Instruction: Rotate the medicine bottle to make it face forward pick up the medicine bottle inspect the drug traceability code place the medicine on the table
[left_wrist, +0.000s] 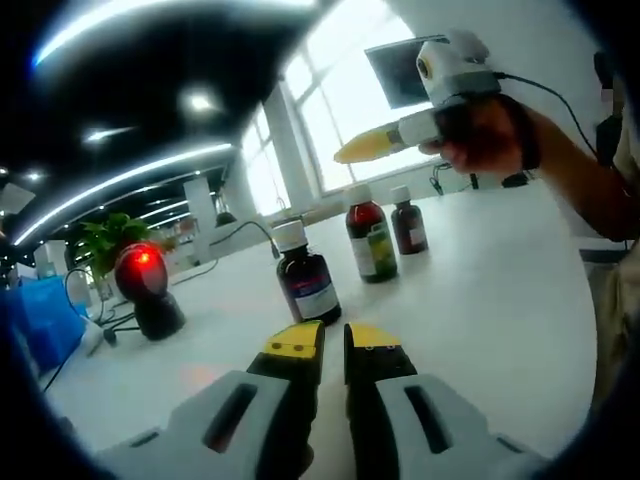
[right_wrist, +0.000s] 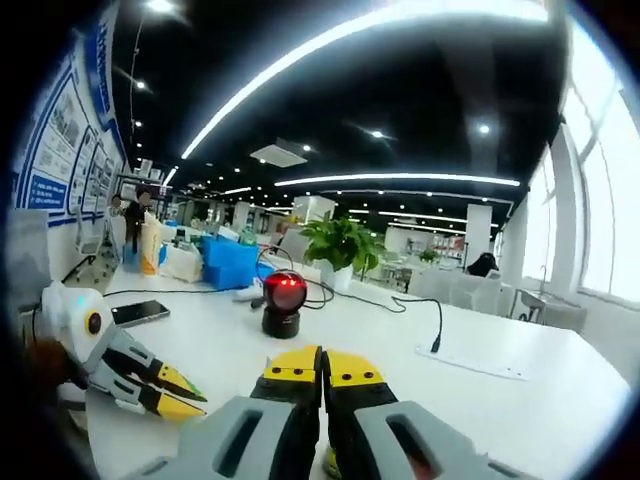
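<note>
Medicine bottles, three in all, are standing upright on the white table (left_wrist: 500, 300) in the left gripper view: the nearest bottle (left_wrist: 305, 273) is sitting at centre frame just beyond the left gripper (left_wrist: 333, 345), whose yellow-tipped jaws are nearly closed on nothing, and the other two bottles (left_wrist: 371, 237) (left_wrist: 408, 221) are standing close together further back, upper right of centre. Bare tabletop is stretching wide to the right of the bottles and in front of them. One barcode scanner (left_wrist: 145, 285) is glowing red at the left. The right gripper (left_wrist: 362, 146) is hovering at upper right, its jaws closed and empty. In the right gripper view, the right gripper (right_wrist: 322, 372) is pointing at the scanner (right_wrist: 284, 302), with open table running to the far right edge.
</note>
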